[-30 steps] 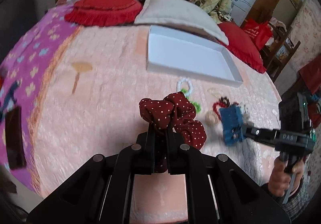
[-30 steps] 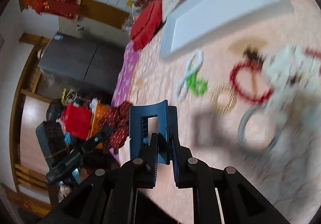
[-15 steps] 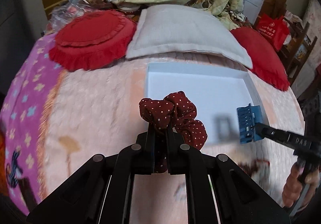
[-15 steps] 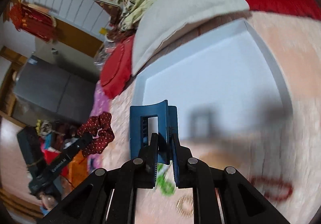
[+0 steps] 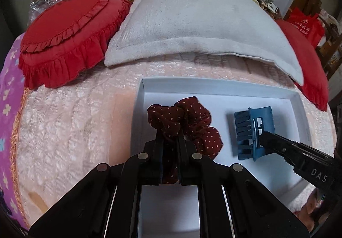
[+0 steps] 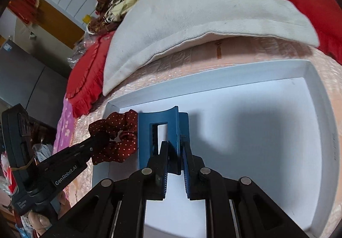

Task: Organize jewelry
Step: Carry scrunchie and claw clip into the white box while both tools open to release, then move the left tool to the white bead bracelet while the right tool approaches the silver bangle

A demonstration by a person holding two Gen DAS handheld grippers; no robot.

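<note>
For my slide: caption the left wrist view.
Left tongs hold a dotted scrunchie over the white tray.

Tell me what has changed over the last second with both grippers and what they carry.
Both grippers have travelled forward from the loose jewelry to over the white tray. The left gripper brought the red dotted scrunchie over the tray's left part; the right gripper brought the blue hair claw in beside it. Unchanged: both stay clamped, nothing released.

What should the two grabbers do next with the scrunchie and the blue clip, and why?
Probably open both and let go. The left gripper holds the red dotted scrunchie and the right gripper holds the blue hair clip, both already over the white tray.
</note>
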